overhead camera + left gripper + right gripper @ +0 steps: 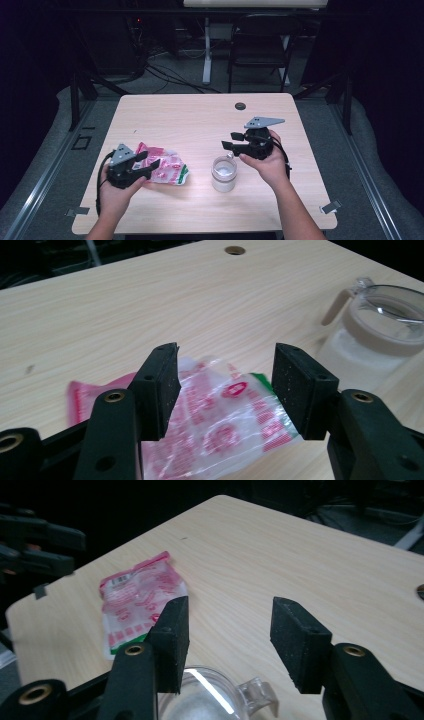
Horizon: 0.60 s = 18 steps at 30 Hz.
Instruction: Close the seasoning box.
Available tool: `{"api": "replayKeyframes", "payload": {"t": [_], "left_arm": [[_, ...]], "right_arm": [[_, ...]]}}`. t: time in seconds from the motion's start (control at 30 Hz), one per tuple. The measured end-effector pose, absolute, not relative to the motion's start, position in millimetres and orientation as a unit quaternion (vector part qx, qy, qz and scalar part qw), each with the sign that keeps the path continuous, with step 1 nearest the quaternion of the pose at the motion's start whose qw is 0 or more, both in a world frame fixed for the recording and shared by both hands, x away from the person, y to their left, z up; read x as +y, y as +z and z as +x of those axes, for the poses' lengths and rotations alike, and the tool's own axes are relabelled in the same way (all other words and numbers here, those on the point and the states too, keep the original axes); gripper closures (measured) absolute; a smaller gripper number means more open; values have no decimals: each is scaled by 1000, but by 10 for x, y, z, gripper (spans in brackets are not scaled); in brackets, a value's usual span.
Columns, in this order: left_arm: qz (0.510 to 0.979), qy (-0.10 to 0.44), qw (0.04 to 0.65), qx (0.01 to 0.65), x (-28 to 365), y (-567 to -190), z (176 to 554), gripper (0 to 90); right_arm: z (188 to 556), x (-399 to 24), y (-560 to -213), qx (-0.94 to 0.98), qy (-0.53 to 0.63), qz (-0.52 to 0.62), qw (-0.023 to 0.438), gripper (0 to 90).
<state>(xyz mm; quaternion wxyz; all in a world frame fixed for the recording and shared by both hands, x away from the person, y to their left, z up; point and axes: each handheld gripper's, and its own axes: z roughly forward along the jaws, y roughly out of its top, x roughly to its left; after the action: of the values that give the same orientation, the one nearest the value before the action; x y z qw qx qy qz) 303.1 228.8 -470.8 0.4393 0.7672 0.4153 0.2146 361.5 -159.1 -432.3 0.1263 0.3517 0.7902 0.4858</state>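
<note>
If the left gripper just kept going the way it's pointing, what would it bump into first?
Most likely the crinkled red-and-white plastic packet lying on the table: it sits just beyond the left gripper, whose jaws stand open. The clear jar stands off to one side, though depth is hard to judge.

My two black hand-held grippers, left (145, 162) and right (229, 140), carry grey three-cornered plates, brass-ringed screw holes, speckled block-shaped fingers (162, 385) and trailing black cables; forearms are bare.
</note>
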Motion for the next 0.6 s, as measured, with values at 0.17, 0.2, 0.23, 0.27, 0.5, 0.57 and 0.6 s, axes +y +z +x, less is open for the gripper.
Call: {"api": "replayKeyframes", "payload": {"t": [0.17,0.2,0.23,0.27,0.5,0.57,0.6], "left_arm": [[748,244,431,442,2583,-4717,2984,439],[744,248,428,449,2638,-4734,2978,438],[742,250,426,454,2694,-4756,2975,438],[739,249,425,459,2744,-4786,2974,436],[733,236,414,485,2938,-5084,2892,434],[733,232,410,491,2971,-5163,2871,434],[735,231,404,493,2985,-5199,2868,434]], "right_arm": [[3543,-1745,-4321,782,475,371,160,454],[3523,-1799,-4344,774,478,381,164,448],[3500,-1863,-4365,772,474,391,163,448],[3478,-1923,-4396,767,474,401,159,447],[3193,-2377,-4691,743,471,435,190,451],[3147,-2501,-4794,734,467,453,196,438],[3136,-2558,-4845,734,458,463,193,436]]}}
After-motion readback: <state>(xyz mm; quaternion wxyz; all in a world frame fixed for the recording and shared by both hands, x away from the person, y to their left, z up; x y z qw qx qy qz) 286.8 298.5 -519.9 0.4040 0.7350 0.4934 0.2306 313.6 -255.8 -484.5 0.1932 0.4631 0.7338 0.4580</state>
